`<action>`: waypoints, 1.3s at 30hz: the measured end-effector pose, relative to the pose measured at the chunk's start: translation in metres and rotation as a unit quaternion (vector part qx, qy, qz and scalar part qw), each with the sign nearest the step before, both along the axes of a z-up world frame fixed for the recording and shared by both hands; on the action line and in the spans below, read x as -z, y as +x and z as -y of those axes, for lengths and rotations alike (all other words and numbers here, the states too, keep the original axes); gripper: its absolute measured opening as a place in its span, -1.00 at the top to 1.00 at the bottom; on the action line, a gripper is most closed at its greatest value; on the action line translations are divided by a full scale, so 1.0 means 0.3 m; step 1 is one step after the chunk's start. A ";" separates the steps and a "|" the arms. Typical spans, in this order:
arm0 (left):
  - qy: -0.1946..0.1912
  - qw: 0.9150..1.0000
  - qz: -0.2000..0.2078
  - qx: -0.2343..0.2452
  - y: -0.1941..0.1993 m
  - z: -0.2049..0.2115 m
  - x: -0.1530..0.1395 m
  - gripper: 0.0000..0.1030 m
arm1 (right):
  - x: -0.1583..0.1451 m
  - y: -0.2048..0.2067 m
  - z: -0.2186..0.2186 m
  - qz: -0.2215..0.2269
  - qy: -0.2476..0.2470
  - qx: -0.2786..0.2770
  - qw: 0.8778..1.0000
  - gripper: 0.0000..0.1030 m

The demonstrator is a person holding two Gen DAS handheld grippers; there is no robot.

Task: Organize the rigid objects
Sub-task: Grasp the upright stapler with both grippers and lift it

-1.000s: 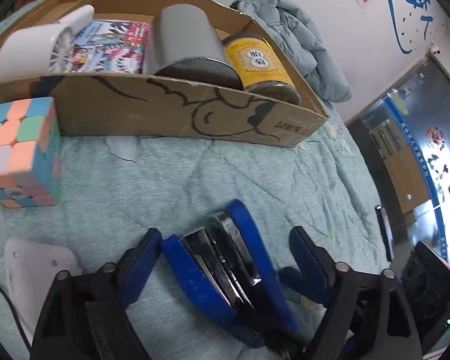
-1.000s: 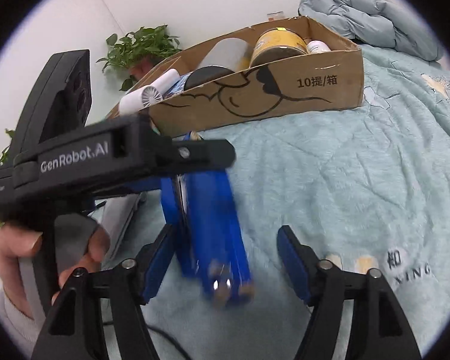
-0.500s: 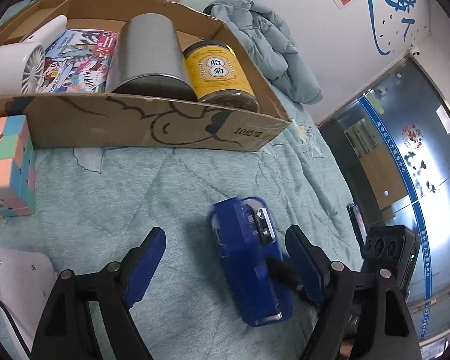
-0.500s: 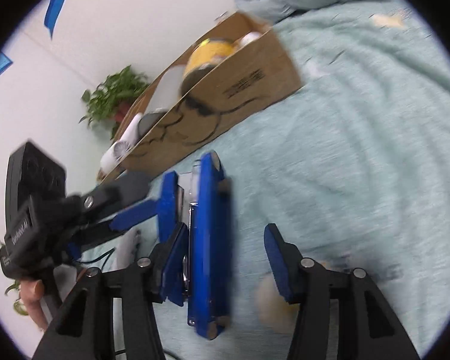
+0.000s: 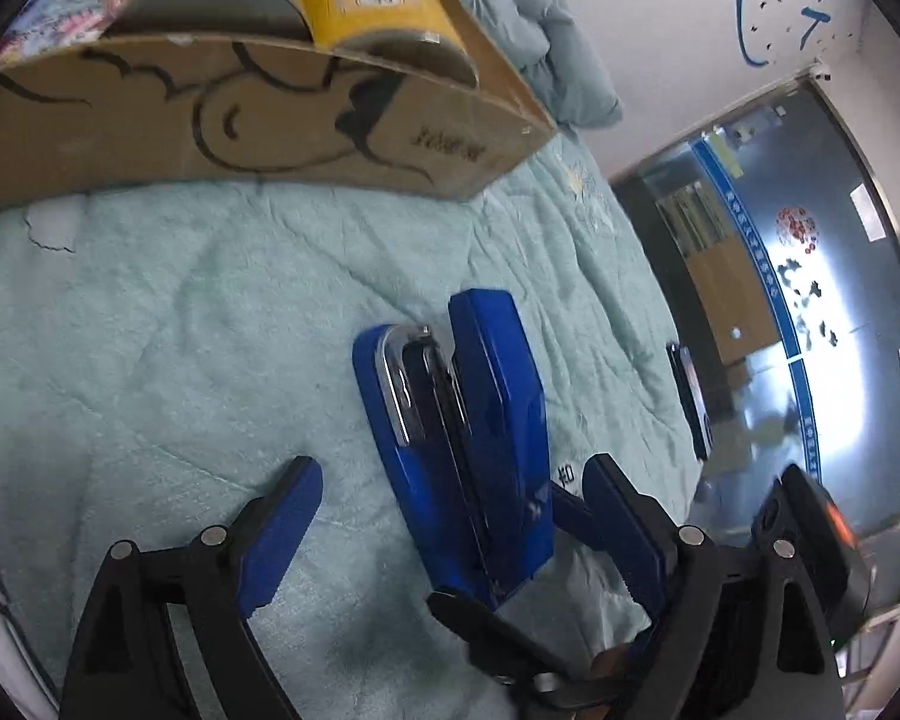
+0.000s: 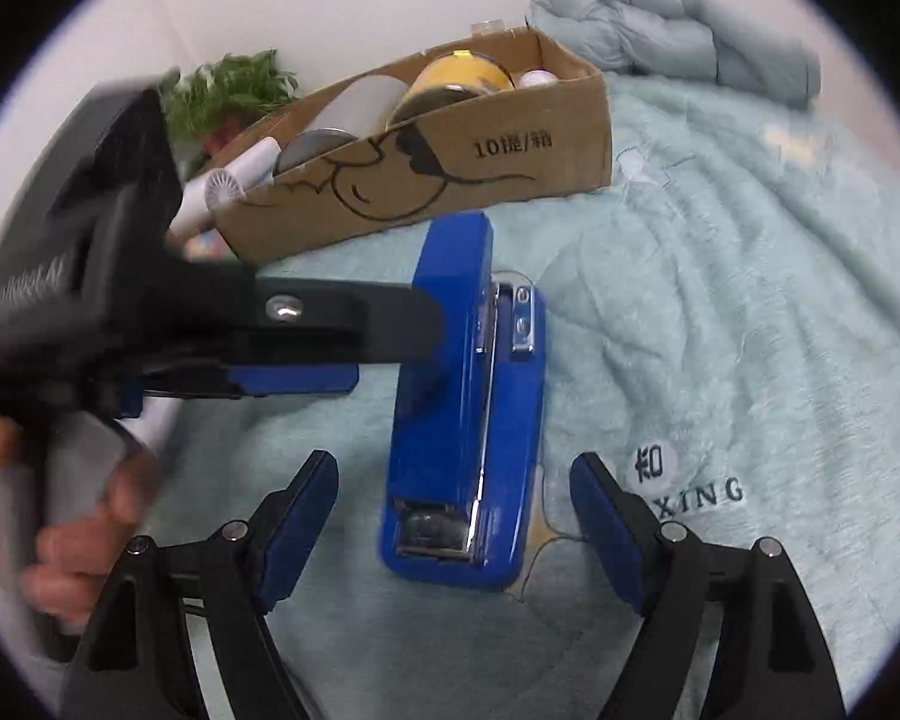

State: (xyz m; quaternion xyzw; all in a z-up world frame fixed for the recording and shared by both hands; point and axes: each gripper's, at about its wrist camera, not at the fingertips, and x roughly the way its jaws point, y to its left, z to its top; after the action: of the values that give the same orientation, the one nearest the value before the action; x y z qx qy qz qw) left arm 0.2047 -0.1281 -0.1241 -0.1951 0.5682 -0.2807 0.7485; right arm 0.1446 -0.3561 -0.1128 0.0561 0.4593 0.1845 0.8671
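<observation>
Right wrist view: a blue stapler (image 6: pixel 468 420) is seen lying on its side on the pale green blanket (image 6: pixel 720 312), at centre frame, its chrome magazine showing along the seam. It is framed by the right gripper (image 6: pixel 453 516), whose jaws have just been opening and are set wide; a gap is seen on each side between the blue pads and the stapler, so nothing is pressed or held. The left gripper (image 6: pixel 390 354) is seen entering from the left of the frame, blurred, held by a hand (image 6: pixel 72 540) at lower left; its upper black finger crosses in front of the stapler's far half.

Left wrist view: the stapler (image 5: pixel 462 444) is seen right of centre, between the fingers of the left gripper (image 5: pixel 450 510). These jaws have just been opening as well and stand wide; the left pad is well apart from the stapler, the right pad just beside it, contact not confirmed. The right gripper (image 5: pixel 570 618) is seen at the bottom of the frame, near the stapler's end.

Beyond the stapler, in the upper part of both frames, a cardboard box (image 6: pixel 450 180) with a black line drawing is noted resting on the blanket. Inside it a yellow tin (image 5: pixel 372 6), a grey can (image 6: pixel 342 114) and a white fan (image 6: pixel 228 186) are seen. A grey quilt (image 6: pixel 678 24) is bunched behind the box, a plant (image 6: pixel 228 90) at upper left.
</observation>
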 end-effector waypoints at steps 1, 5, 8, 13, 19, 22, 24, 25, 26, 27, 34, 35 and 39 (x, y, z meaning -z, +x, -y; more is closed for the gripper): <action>-0.005 1.000 -0.007 0.004 -0.003 0.001 0.001 -0.72 | 0.003 -0.010 -0.032 0.014 -0.036 -0.004 0.999 -0.44; -0.002 1.000 -0.005 0.004 -0.013 0.005 -0.009 -0.71 | 0.007 -0.027 -0.095 0.036 -0.097 -0.001 0.995 -0.05; -0.001 1.000 -0.003 0.003 -0.016 0.004 -0.008 -0.71 | 0.006 -0.016 -0.070 0.015 -0.065 0.012 0.998 -0.04; 0.002 1.000 0.001 0.006 -0.032 0.019 -0.002 -0.58 | 0.001 0.017 0.032 -0.051 0.062 0.040 0.996 -0.02; 0.000 1.000 -0.005 0.012 -0.057 0.019 0.012 -0.03 | -0.027 0.020 0.060 -0.075 0.141 0.030 0.987 0.30; 0.000 1.000 0.003 0.011 -0.064 0.013 0.011 -0.03 | -0.027 0.011 0.015 -0.066 0.104 0.013 0.992 0.30; 0.006 1.000 0.011 0.014 -0.073 0.015 0.007 -0.03 | -0.022 -0.003 -0.005 -0.063 0.083 0.017 0.994 0.31; 0.008 1.000 0.011 0.016 -0.075 0.018 0.006 -0.02 | -0.028 -0.004 -0.016 -0.056 0.072 0.018 0.996 0.33; 0.011 1.000 0.011 0.016 -0.073 0.022 0.005 -0.02 | -0.037 0.014 -0.033 -0.048 0.051 0.022 0.997 0.35; 0.014 1.000 0.011 0.015 -0.071 0.022 0.003 -0.02 | -0.038 0.020 -0.038 -0.042 0.044 0.025 0.998 0.35; 0.015 0.999 0.036 0.013 -0.102 0.023 -0.032 -0.01 | -0.057 0.019 -0.053 -0.022 0.023 0.027 0.999 0.47; 0.016 0.999 0.047 0.010 -0.110 0.013 -0.054 -0.01 | -0.070 0.008 -0.057 -0.014 0.021 0.026 0.999 0.47; 0.018 0.996 0.084 -0.001 -0.126 -0.045 -0.147 -0.01 | -0.124 0.003 -0.111 0.020 0.019 0.021 0.999 0.48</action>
State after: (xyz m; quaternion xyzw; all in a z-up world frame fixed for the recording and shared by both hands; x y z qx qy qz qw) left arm 0.1668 -0.1144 -0.0800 -0.1582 0.5080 -0.2849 0.7973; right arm 0.1456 -0.3227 -0.0757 0.0789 0.4371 0.1759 0.8785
